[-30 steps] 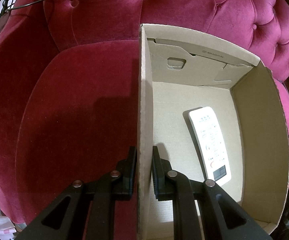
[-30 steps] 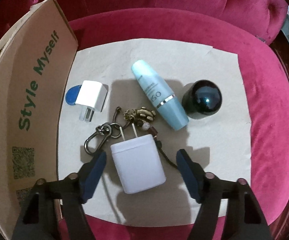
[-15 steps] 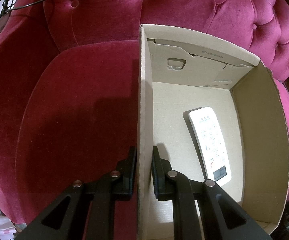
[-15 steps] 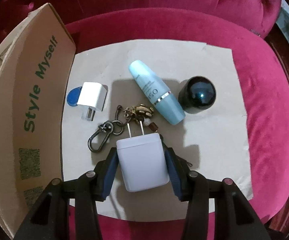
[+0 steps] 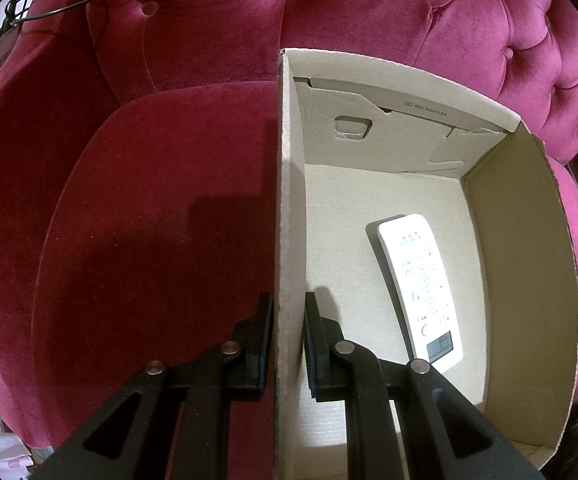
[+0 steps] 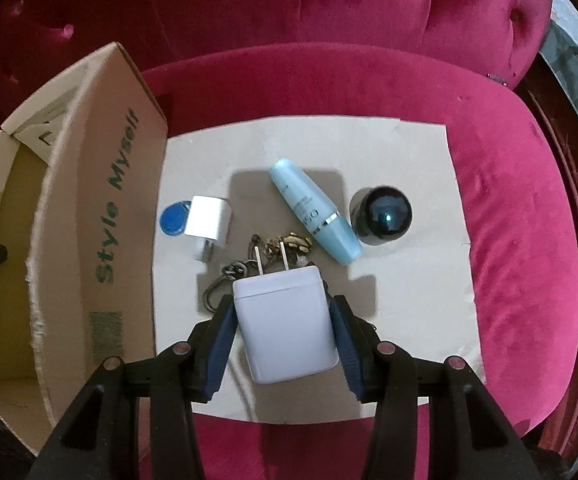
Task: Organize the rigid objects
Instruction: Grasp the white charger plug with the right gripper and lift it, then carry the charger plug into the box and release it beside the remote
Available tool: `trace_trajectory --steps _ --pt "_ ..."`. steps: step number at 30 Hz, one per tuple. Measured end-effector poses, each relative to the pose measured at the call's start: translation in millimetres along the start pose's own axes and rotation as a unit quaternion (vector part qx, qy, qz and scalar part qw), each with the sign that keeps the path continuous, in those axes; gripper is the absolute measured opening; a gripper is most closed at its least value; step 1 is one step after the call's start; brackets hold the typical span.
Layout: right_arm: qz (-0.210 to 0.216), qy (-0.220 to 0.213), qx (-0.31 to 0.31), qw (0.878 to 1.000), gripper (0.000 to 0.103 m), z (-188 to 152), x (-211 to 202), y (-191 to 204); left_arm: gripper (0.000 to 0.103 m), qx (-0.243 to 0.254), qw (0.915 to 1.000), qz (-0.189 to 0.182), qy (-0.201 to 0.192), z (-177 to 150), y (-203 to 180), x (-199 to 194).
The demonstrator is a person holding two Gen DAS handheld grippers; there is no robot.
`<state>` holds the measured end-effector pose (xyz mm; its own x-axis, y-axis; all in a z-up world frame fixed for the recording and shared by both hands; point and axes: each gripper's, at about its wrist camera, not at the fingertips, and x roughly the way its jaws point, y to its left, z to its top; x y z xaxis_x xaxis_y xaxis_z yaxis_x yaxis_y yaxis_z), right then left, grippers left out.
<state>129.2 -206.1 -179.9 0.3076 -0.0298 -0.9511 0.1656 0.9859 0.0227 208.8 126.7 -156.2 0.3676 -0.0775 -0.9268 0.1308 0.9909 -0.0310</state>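
the box (image 5: 289, 200) wall is clamped by the left gripper (image 5: 287, 344); only a remote (image 5: 419, 284) is packed. the big charger (image 6: 285, 326) is pinched by the right gripper (image 6: 285, 340), fingers half shut. small charger (image 6: 209, 226), tag (image 6: 173, 220), keys (image 6: 273, 246), bottle (image 6: 315, 216), ball (image 6: 383, 216) are left on the card.

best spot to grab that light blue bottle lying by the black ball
Take the light blue bottle with the silver band across its widest part, just above the band, coming straight down from above. It lies flat and slanted on the cardboard sheet, tapering to both ends, so set the claw fingers square to its long axis, clear of the glossy black ball.
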Motion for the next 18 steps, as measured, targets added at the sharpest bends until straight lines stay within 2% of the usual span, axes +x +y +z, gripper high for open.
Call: trace_trajectory --steps 2,7,18 --pt "0.005 -0.007 -0.002 1.000 0.051 -2 -7 -5 0.015 0.000 1.0000 0.001 0.000 0 0 0" --pt "0.007 -0.022 -0.013 1.000 0.051 7 -33 7 0.015 -0.001 1.0000 0.000 0.000 0 0 0" --pt "0.018 -0.035 -0.040 0.998 0.051 20 -64 40 0.015 -0.002 1.0000 0.001 -0.001 -1 -2 0"
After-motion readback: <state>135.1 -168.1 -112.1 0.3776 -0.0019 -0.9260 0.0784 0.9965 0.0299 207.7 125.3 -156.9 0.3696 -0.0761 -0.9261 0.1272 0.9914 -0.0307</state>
